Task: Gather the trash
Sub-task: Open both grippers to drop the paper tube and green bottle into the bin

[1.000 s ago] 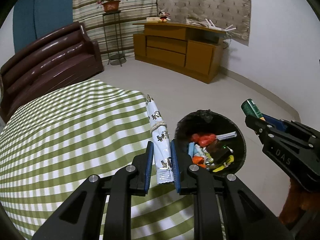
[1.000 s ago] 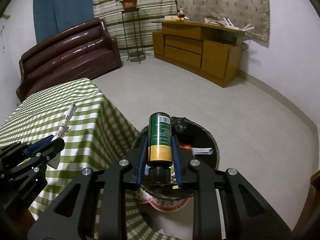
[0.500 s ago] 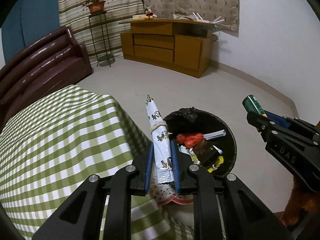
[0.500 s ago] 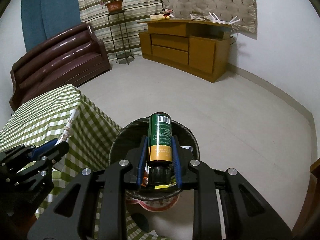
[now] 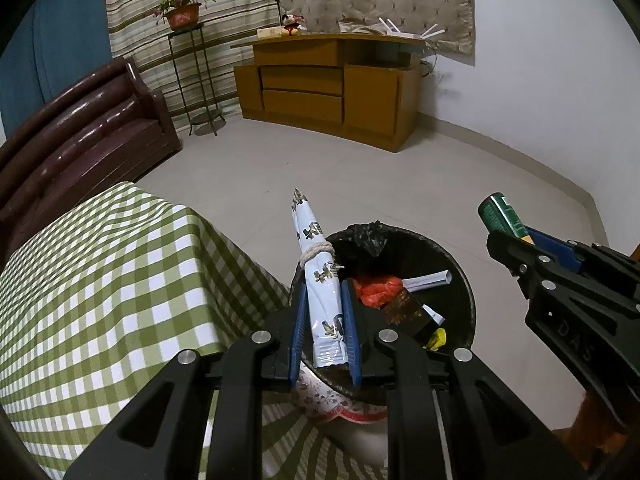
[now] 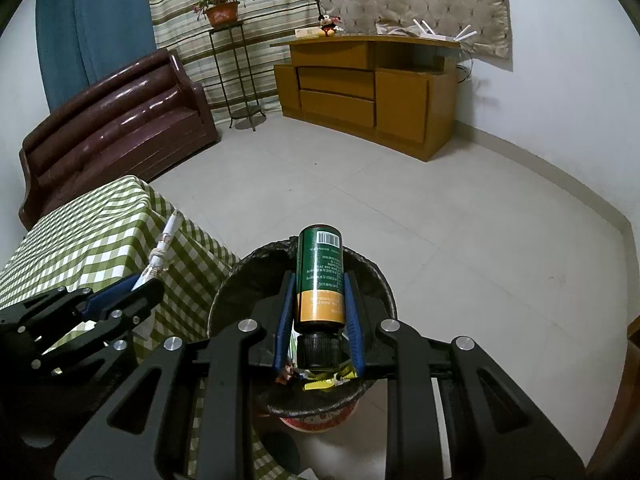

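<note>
Reaching forward over the round black-lined trash bin (image 5: 460,280), the left hand-held gripper (image 5: 324,324) pinches a rolled pale-blue printed wrapper tied with string (image 5: 318,276), tip pointing up and away. Beside it, the right hand-held gripper (image 6: 318,316) clamps a green-and-orange cylindrical bottle (image 6: 320,276), cap toward the camera, above the bin (image 6: 224,300) next to the green-checked cloth-covered surface (image 5: 100,280).

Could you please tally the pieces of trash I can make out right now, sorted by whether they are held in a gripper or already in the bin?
Held in a gripper: 2 - pale blue wrapper in the left gripper, green bottle in the right gripper.
Visible in the trash bin: 4 - orange bag, brown bottle, white paper roll, yellow scrap.
Total: 6
</note>
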A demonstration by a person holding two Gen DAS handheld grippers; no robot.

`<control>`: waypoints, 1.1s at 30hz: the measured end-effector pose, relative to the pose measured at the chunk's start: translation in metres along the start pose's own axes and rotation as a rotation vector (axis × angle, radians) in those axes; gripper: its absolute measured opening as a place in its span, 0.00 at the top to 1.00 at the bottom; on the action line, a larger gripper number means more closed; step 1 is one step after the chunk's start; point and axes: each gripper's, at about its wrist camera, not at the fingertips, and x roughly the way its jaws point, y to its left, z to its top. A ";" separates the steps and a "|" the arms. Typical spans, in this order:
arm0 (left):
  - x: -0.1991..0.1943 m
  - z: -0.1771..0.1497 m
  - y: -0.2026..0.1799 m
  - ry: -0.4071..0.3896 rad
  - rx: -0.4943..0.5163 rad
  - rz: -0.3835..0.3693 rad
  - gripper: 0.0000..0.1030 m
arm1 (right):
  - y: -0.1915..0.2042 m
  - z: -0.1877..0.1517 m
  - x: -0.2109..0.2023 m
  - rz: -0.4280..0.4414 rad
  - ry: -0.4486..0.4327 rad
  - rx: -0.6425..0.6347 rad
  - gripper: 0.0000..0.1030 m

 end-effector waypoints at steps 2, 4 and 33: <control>0.003 0.001 -0.001 0.006 0.002 -0.001 0.82 | -0.001 -0.001 0.004 0.002 0.004 0.002 0.77; 0.006 0.004 -0.002 0.017 0.003 -0.007 0.82 | -0.003 0.001 0.009 0.001 0.006 0.006 0.77; 0.011 0.016 0.002 0.031 -0.012 -0.014 0.58 | -0.009 0.001 0.013 -0.051 -0.018 0.048 0.45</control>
